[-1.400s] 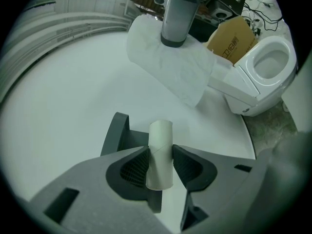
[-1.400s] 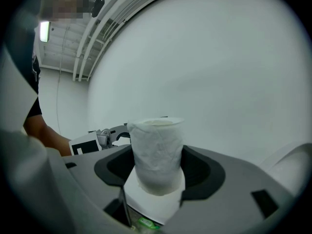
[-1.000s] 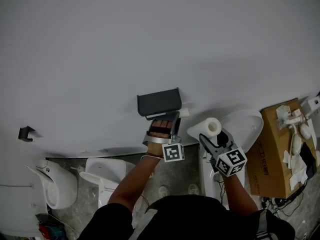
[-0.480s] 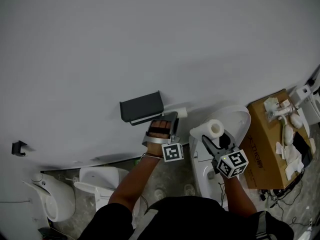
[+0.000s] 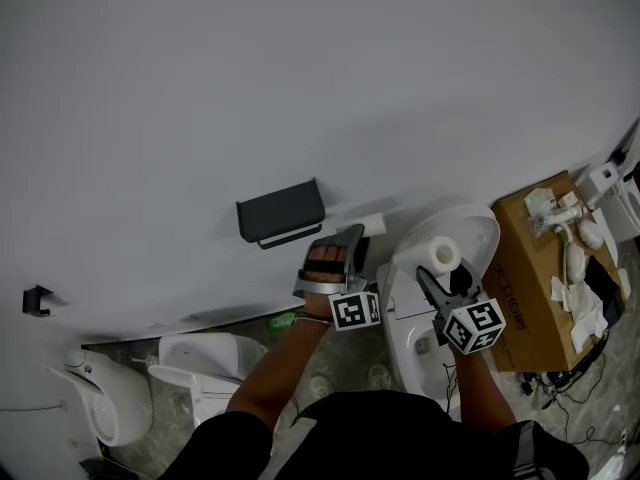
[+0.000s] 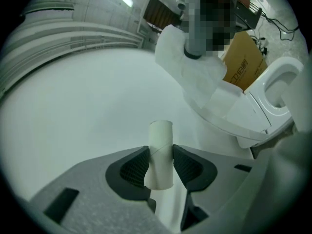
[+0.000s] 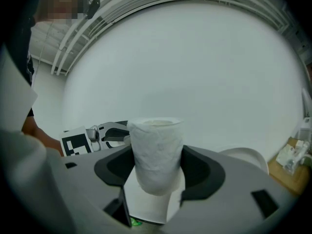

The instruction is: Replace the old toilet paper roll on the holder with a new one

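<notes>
The dark grey holder (image 5: 280, 211) hangs on the white wall with nothing on it. My left gripper (image 5: 343, 240) is to its lower right, shut on the empty cardboard tube (image 5: 368, 225). In the left gripper view the tube (image 6: 160, 150) stands upright, pinched between the pads of the left gripper (image 6: 161, 165). My right gripper (image 5: 438, 274) is shut on the new white toilet paper roll (image 5: 442, 254), held over the toilet. In the right gripper view, the right gripper (image 7: 157, 172) squeezes the roll (image 7: 156, 152) on both sides, with the wall behind it.
A white toilet (image 5: 478, 224) stands under the right hand; it also shows in the left gripper view as the toilet (image 6: 253, 116). A cardboard box (image 5: 540, 288) with white fittings is at the right. White fixtures (image 5: 110, 398) sit on the floor at lower left. A small black hook (image 5: 35, 298) is on the wall.
Both hands have moved right, away from the holder. The tube has come away with the left gripper, and the new roll is now over the toilet bowl.
</notes>
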Demonstrator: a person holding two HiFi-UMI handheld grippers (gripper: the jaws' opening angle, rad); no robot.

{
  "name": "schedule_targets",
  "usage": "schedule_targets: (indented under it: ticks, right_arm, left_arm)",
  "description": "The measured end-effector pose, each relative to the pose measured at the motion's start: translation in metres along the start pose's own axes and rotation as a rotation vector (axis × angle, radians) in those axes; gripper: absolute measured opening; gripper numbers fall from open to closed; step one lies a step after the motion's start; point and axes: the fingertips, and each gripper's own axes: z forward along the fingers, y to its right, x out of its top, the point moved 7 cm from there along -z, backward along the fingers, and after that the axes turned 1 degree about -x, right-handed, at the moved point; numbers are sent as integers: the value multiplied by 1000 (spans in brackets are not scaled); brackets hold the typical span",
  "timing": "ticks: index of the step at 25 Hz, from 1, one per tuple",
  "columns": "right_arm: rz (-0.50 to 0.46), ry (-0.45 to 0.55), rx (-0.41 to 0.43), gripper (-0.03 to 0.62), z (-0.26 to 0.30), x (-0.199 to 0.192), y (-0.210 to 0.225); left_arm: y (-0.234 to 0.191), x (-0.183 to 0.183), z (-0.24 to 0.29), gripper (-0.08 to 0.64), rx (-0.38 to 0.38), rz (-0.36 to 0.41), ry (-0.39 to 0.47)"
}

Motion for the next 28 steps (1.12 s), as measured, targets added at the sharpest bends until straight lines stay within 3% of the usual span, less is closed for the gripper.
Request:
schedule_targets:
  ticks: [6, 13, 21, 24, 28]
  right_arm:
    - [-14, 7, -5, 285, 2, 4, -4]
    - [-15, 29, -22, 285, 5, 10, -5]
    - [-51, 29, 12, 285, 7, 18, -26]
    - [-63, 39, 38, 285, 12, 24, -35]
    - [-53, 52, 64, 285, 22, 27, -45]
  left_arm:
    - [-13, 11, -19, 153, 41, -194, 30]
    - [-44, 17, -44, 153, 110, -522, 119]
    - [-65, -13, -84, 153, 146, -916, 227]
    - [-66, -30, -94, 153, 144, -1014, 237]
    - [-66, -47, -110, 155, 181, -1067, 230]
